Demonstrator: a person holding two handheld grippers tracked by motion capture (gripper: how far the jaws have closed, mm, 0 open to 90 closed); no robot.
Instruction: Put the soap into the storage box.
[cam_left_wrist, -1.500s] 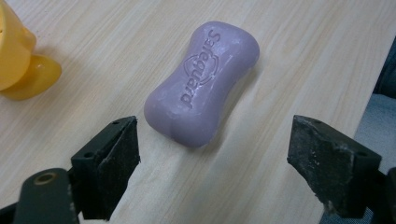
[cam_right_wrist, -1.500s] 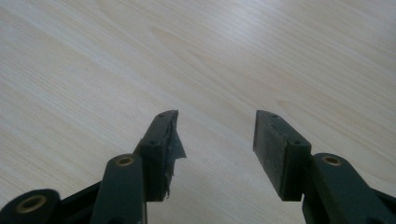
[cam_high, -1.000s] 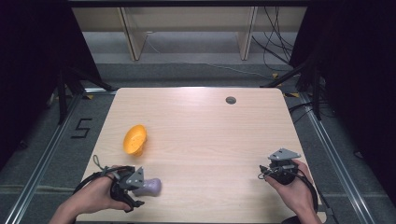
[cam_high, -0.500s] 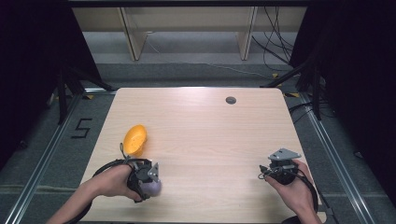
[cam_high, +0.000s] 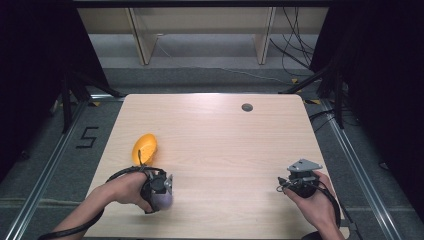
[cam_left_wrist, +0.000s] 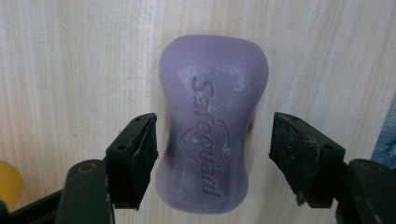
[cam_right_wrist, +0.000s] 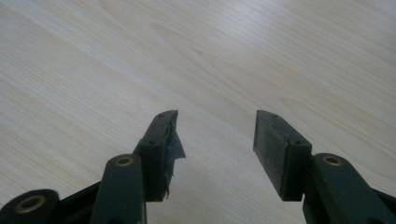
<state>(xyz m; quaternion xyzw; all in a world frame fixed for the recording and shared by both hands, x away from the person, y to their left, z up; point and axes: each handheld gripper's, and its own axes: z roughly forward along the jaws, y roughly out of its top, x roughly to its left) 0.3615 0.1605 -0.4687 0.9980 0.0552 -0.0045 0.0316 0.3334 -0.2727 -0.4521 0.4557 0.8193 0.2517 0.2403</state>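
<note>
Since a second ago our left tongs (cam_left_wrist: 212, 154) have swung over the purple soap bar (cam_left_wrist: 212, 126) near the table's (cam_high: 240, 145) front left corner, and their jaws have just been closing; they straddle the soap without pressing yet, so we judge a pickup imminent. Our right tongs (cam_right_wrist: 217, 140) rest wide and empty by the front right edge. Behind the soap lies a yellow dish (cam_high: 144, 148).

A lab-like recording bay: black curtains (cam_high: 35, 75), metal floor rails (cam_high: 45, 170), loose cables (cam_high: 295, 50) and a bare wooden tabletop (cam_high: 225, 145).
</note>
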